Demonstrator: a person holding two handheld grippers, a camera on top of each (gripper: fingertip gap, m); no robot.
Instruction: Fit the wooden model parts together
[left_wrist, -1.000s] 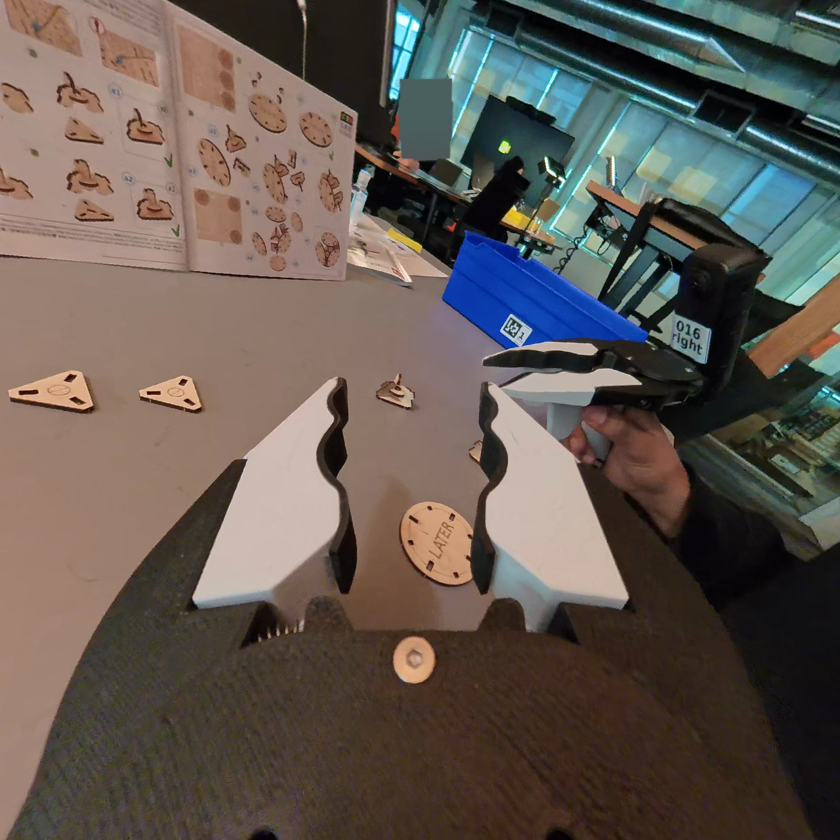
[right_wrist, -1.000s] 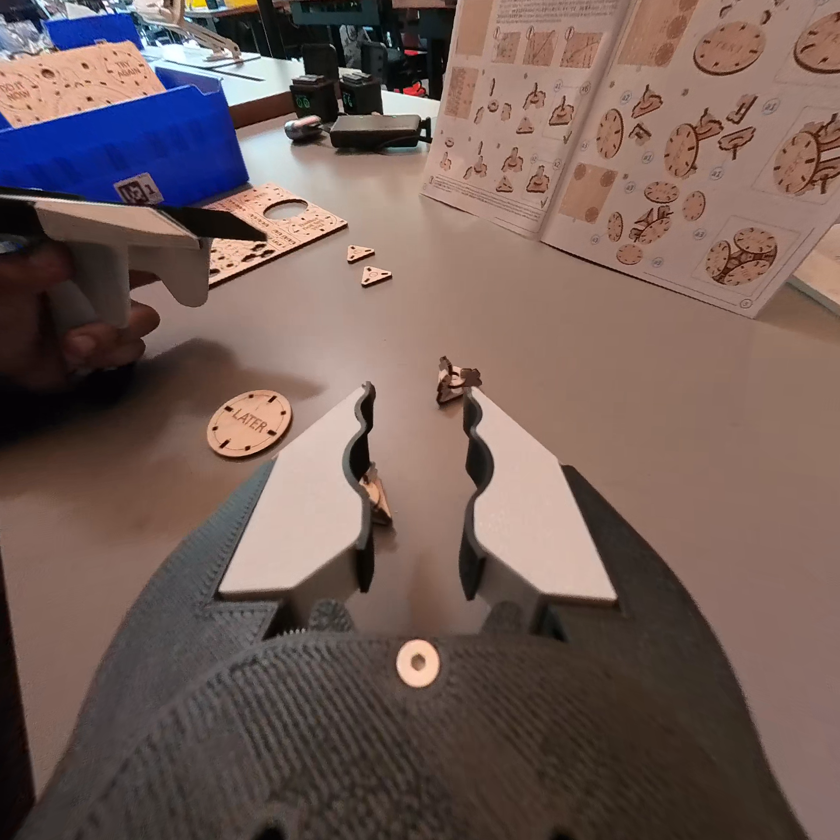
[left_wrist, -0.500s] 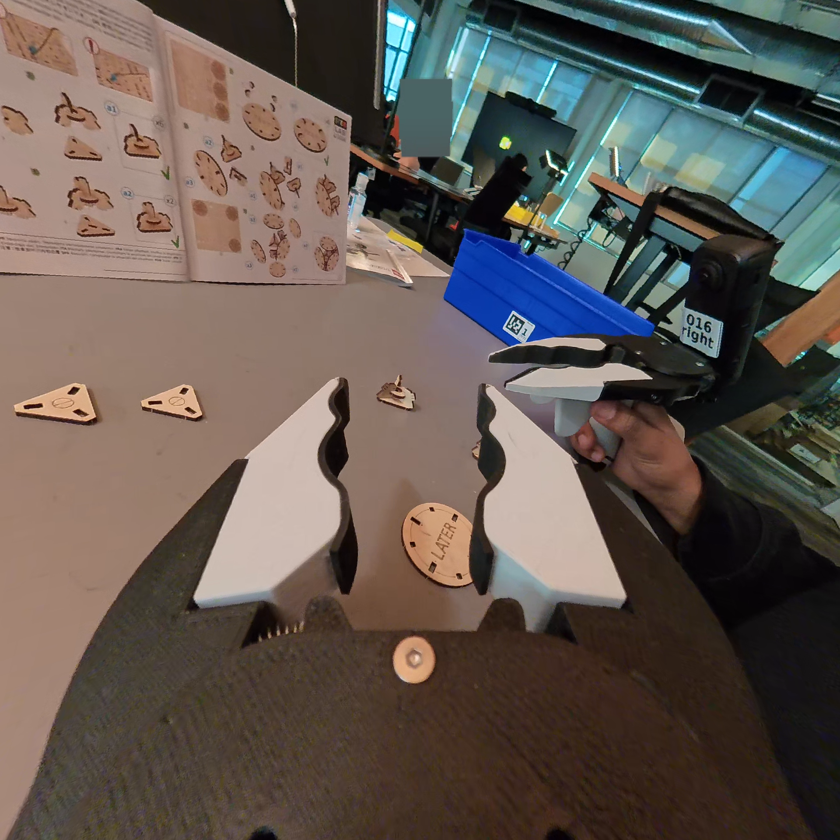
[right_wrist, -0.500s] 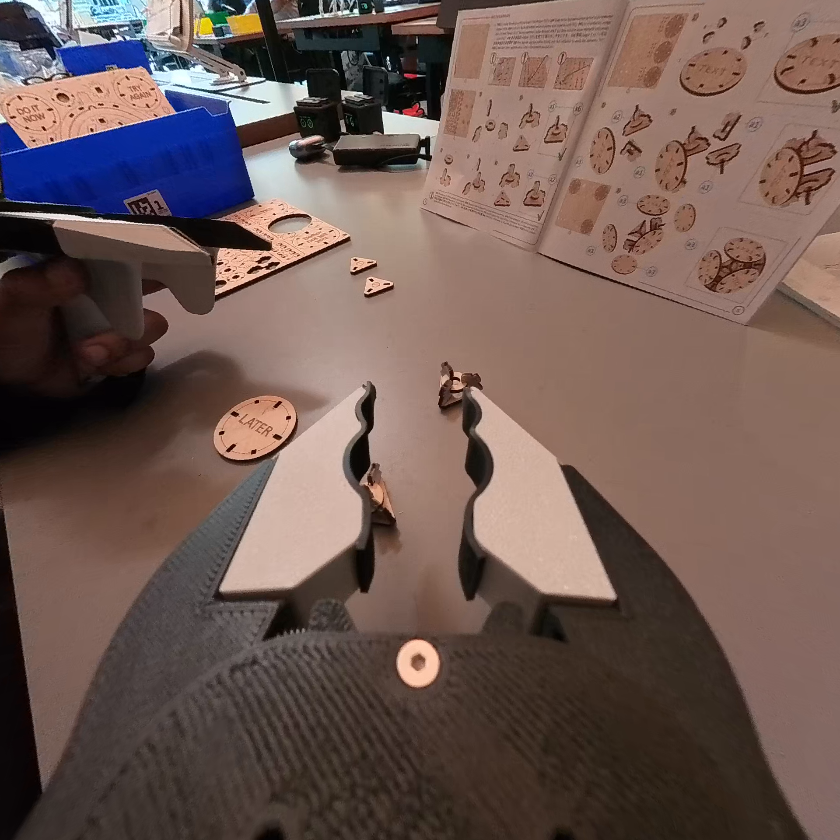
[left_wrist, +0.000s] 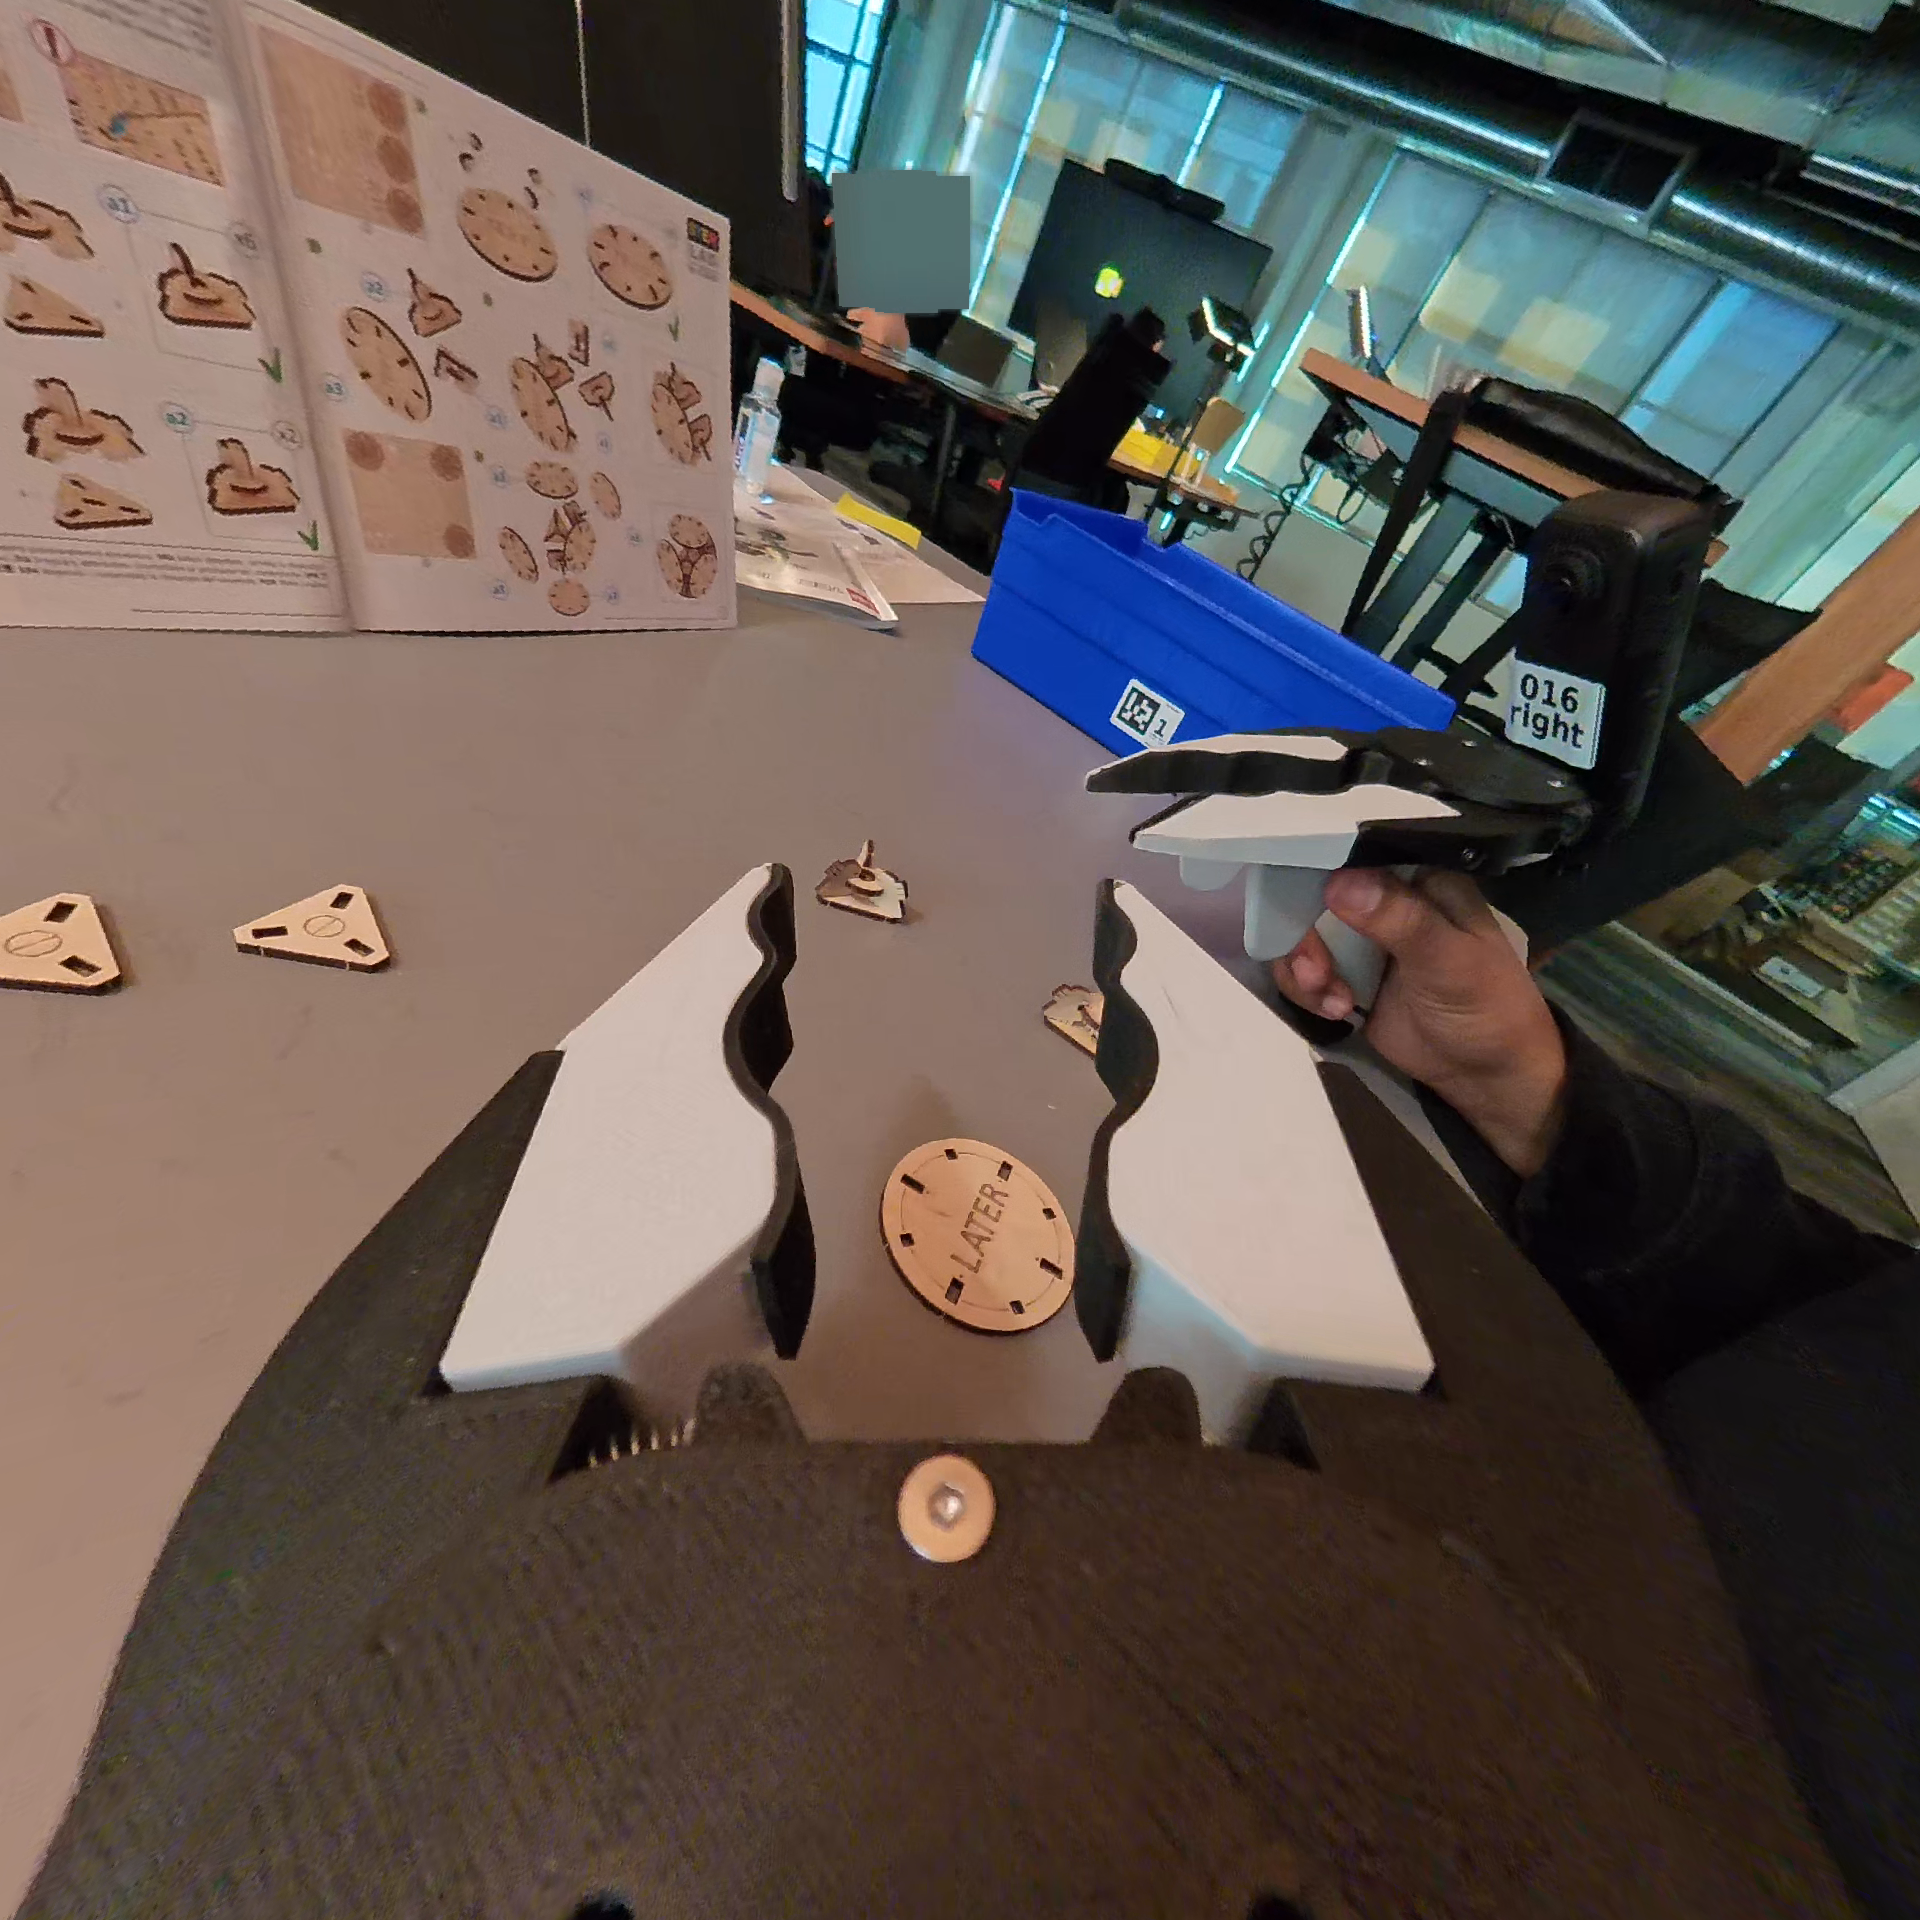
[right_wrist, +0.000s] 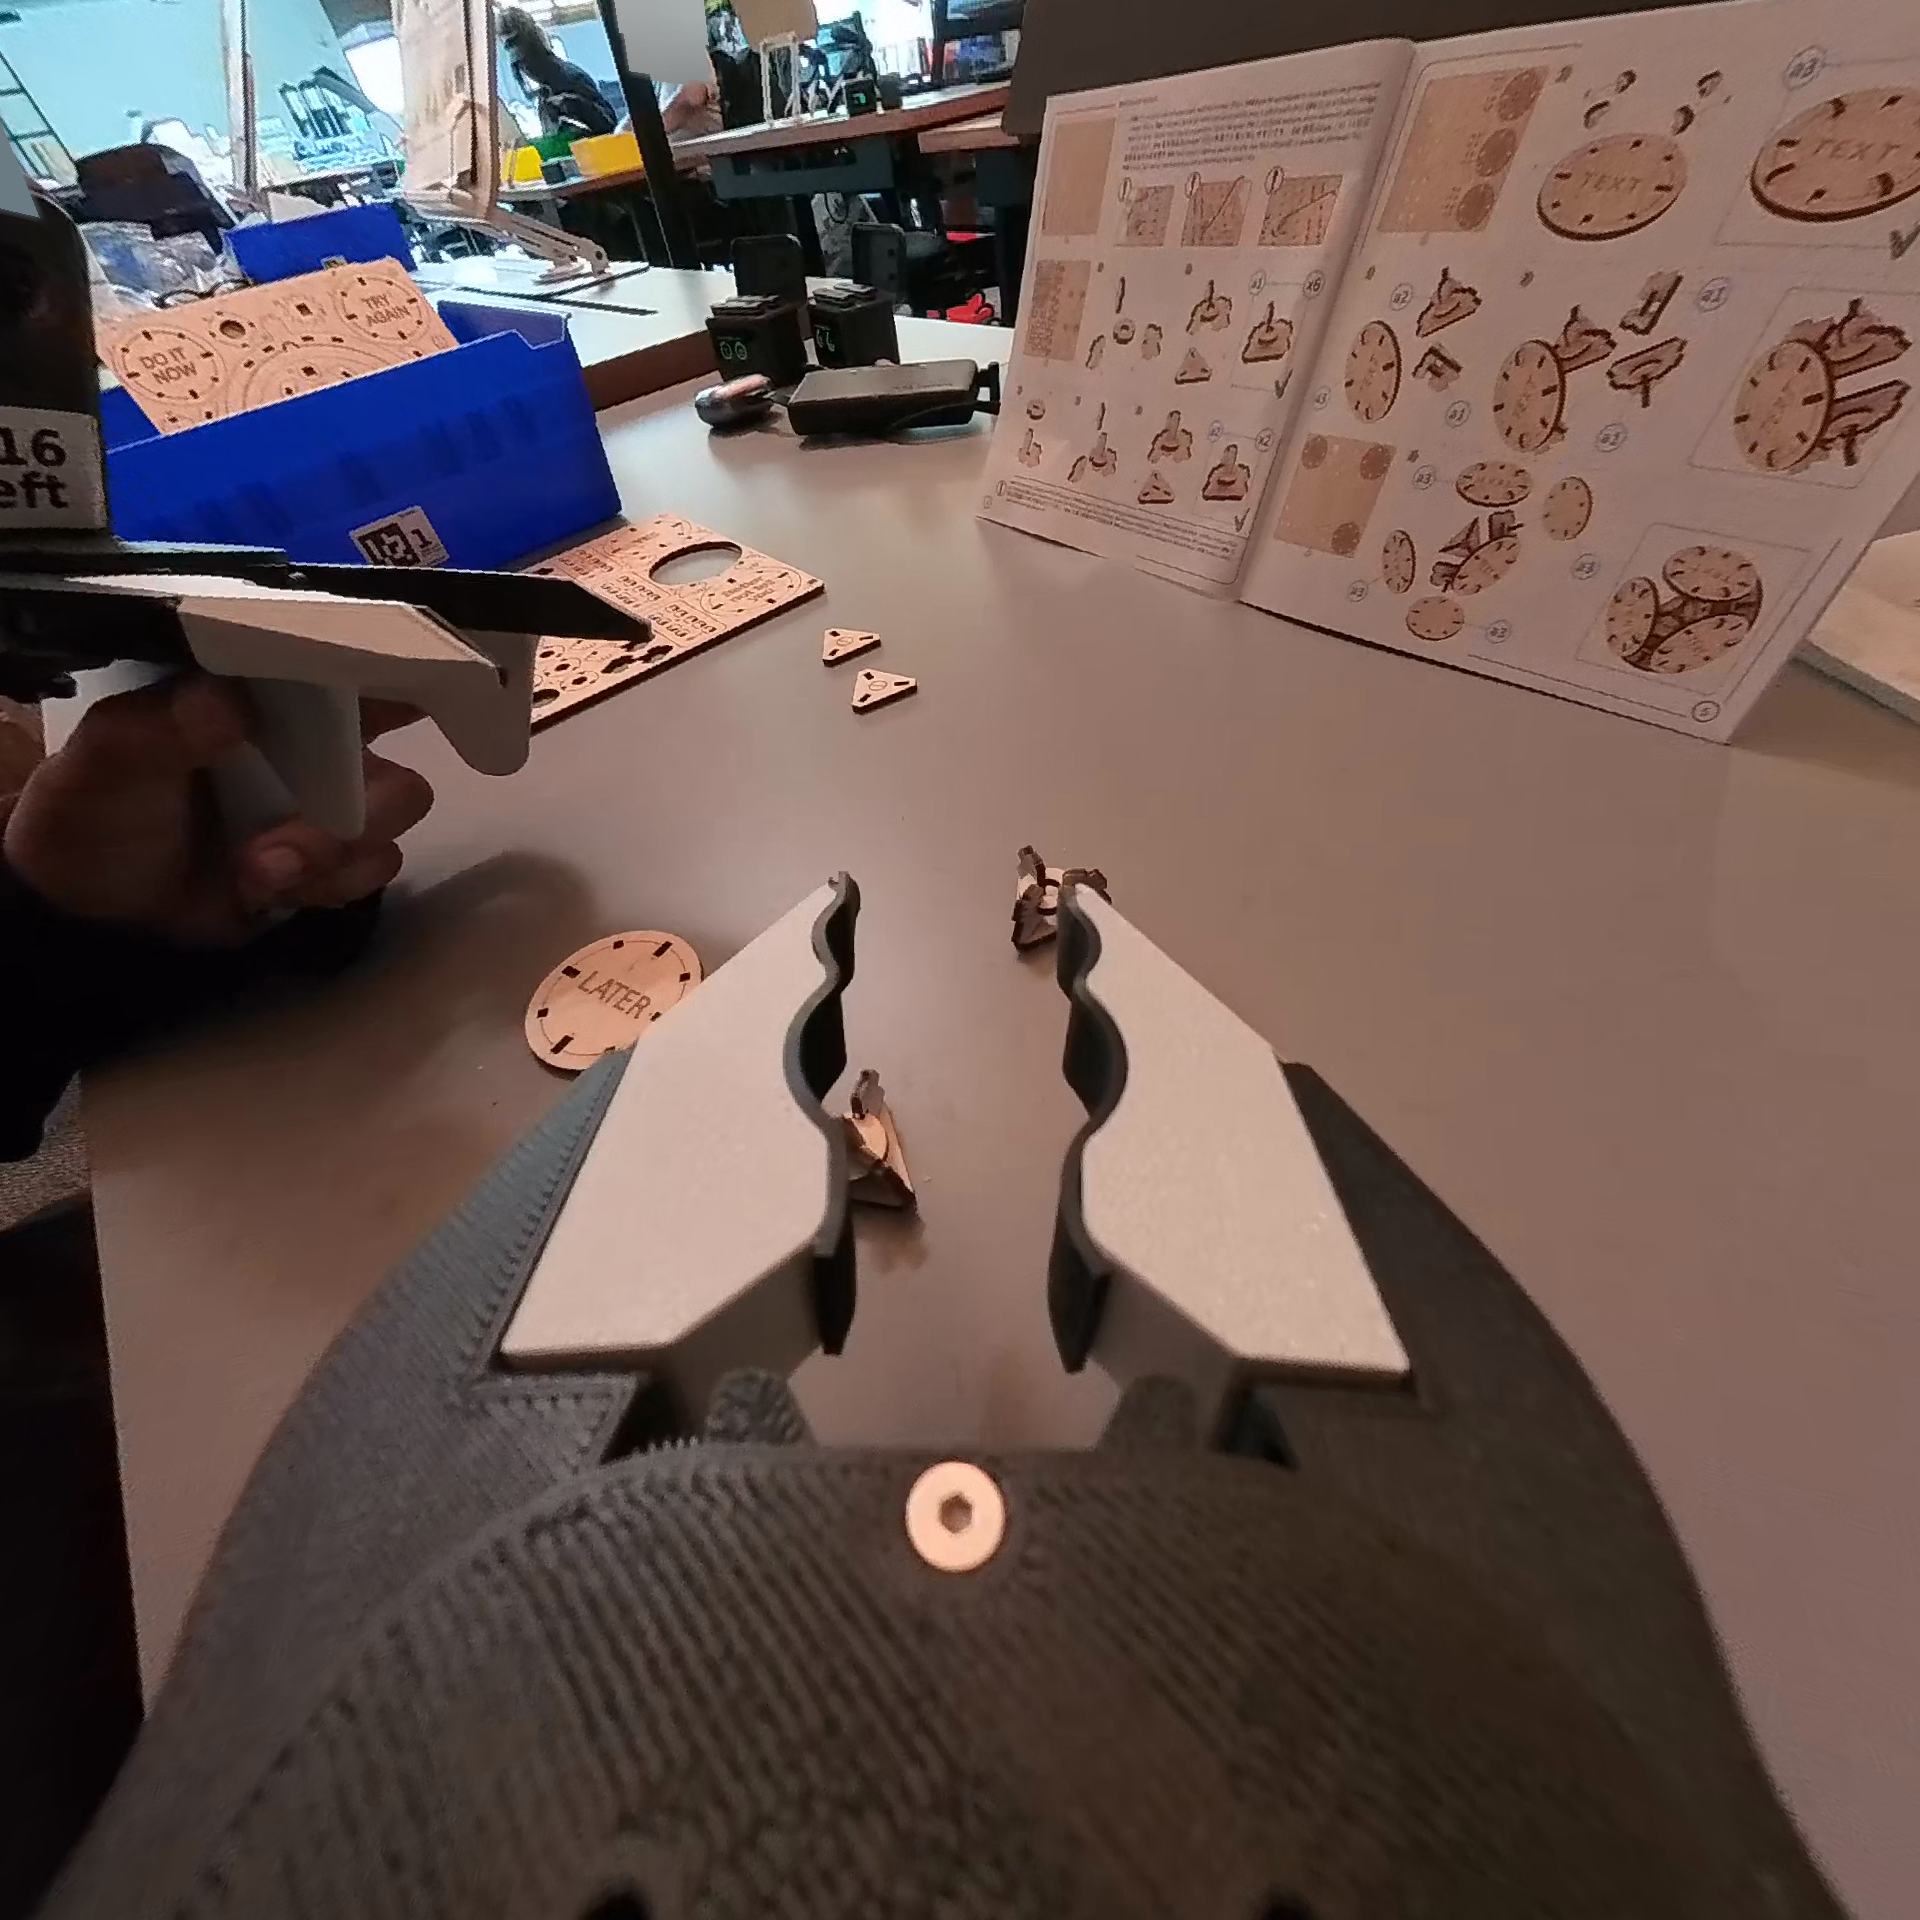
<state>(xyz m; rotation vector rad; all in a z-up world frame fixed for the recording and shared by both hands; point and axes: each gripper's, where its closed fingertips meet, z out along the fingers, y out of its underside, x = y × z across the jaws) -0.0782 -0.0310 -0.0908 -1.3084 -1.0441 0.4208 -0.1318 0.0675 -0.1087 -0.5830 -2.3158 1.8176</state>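
Left gripper (left_wrist: 940, 894): jaws spread, nothing held, above grey table (left_wrist: 468, 790). Round wooden disc (left_wrist: 977, 1234) flat on table between the fingers, touching neither. Small assembled wooden piece (left_wrist: 862, 883) at 12 o'clock past the tips; second piece (left_wrist: 1075, 1018) at 2 o'clock of the disc. Two wooden triangles (left_wrist: 317, 928) at 9 o'clock.

Right gripper (right_wrist: 956, 899): jaws spread, nothing held. Small wooden piece (right_wrist: 873, 1148) on table beside left finger; contact unclear. Blue bin (right_wrist: 353, 457) at 10 o'clock, instruction booklet (right_wrist: 1455, 343) at 1 o'clock.

Grey table (left_wrist: 520, 748), tall windows (left_wrist: 1558, 312) behind
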